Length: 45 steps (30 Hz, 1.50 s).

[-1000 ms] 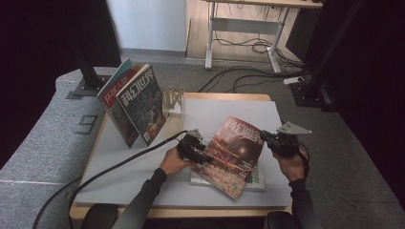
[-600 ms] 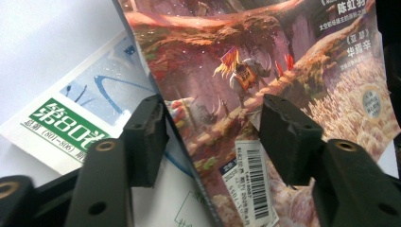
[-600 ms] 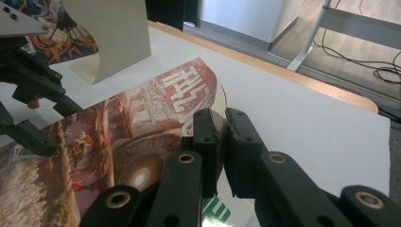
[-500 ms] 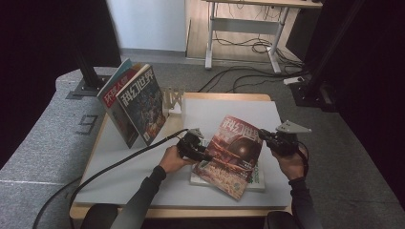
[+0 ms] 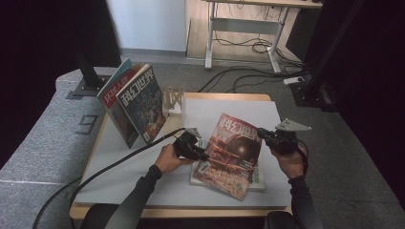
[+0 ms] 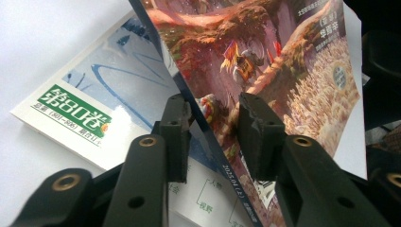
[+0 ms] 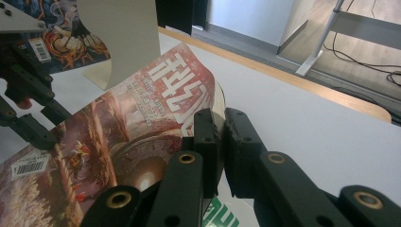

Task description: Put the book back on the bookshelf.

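Note:
A red magazine [image 5: 234, 152] with a planet on its cover is tilted up off a white and green magazine [image 5: 258, 179] that lies flat on the table. My right gripper [image 5: 261, 133] is shut on the red magazine's [image 7: 132, 127] right edge, and the pads of the right gripper [image 7: 220, 118] pinch the pages. My left gripper [image 5: 203, 155] is at the cover's left edge. Its jaws have just been closing. In the left gripper view the left gripper [image 6: 213, 106] straddles the red magazine's [image 6: 265, 56] spine with a gap still on one side. Under it lies the white and green magazine [image 6: 94, 94].
Two magazines [image 5: 136, 102] stand upright at the back left, leaning against a white rack [image 5: 173, 98]. A white mat [image 5: 229, 107] covers the wooden table. A cream bookend [image 7: 123, 38] stands behind the red magazine. Cables trail off the near left edge.
The left gripper's jaws have narrowed around the red magazine's left edge. The right hand and the magazine have kept their place.

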{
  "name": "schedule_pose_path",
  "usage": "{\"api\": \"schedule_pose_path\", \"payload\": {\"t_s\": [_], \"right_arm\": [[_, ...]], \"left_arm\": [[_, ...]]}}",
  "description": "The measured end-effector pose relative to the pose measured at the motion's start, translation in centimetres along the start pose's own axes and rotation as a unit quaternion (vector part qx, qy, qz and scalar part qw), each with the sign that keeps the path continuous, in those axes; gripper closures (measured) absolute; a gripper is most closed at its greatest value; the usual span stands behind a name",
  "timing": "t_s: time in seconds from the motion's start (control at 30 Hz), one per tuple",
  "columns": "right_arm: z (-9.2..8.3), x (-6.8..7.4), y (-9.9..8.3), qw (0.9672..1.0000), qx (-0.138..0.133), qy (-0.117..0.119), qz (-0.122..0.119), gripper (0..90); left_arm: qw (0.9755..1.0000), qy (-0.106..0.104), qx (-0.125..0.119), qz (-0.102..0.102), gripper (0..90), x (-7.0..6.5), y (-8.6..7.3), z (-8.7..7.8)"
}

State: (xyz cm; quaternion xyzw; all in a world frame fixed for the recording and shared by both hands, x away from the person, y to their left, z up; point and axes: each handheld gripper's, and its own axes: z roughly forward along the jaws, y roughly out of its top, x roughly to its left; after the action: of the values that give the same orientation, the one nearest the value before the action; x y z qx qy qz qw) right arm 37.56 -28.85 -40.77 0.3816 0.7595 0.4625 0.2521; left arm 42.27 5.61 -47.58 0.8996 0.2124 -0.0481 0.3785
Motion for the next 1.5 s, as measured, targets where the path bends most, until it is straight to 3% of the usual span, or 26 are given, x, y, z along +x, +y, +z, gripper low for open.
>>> {"api": "schedule_pose_path", "payload": {"t_s": [0.37,0.6,0.77,0.93,1.1,1.27,1.5], "right_arm": [[-0.2,-0.1,0.8,0.9999,-0.01,0.002,-0.001,82.9],[-0.9,0.0,2.2,0.9995,-0.029,0.001,-0.009,82.9],[-1.2,0.2,3.3,0.9989,-0.043,-0.002,-0.018,82.9],[-2.0,0.6,5.1,0.9974,-0.066,-0.001,-0.028,82.9],[-2.5,1.7,6.2,0.9958,-0.077,0.009,-0.051,82.9],[-2.7,2.0,6.0,0.9947,-0.088,0.026,-0.046,82.7],[-3.2,1.5,5.5,0.9949,-0.088,0.029,-0.04,79.9]], "left_arm": [[0.9996,0.0,-0.029,0.005,73.7,-0.3,0.0,-1.0],[0.9983,0.02,-0.054,0.014,76.1,-0.5,0.3,-1.7],[0.996,0.039,-0.077,0.022,77.0,-0.7,0.5,-2.2],[0.991,0.061,-0.114,0.035,78.5,-1.0,0.7,-2.9],[0.9906,0.067,-0.113,0.038,79.4,-1.1,0.1,-3.1],[0.9906,0.065,-0.114,0.04,81.6,-1.2,-0.7,-3.4],[0.9902,0.056,-0.119,0.045,84.6,-1.5,-1.3,-3.6]]}}
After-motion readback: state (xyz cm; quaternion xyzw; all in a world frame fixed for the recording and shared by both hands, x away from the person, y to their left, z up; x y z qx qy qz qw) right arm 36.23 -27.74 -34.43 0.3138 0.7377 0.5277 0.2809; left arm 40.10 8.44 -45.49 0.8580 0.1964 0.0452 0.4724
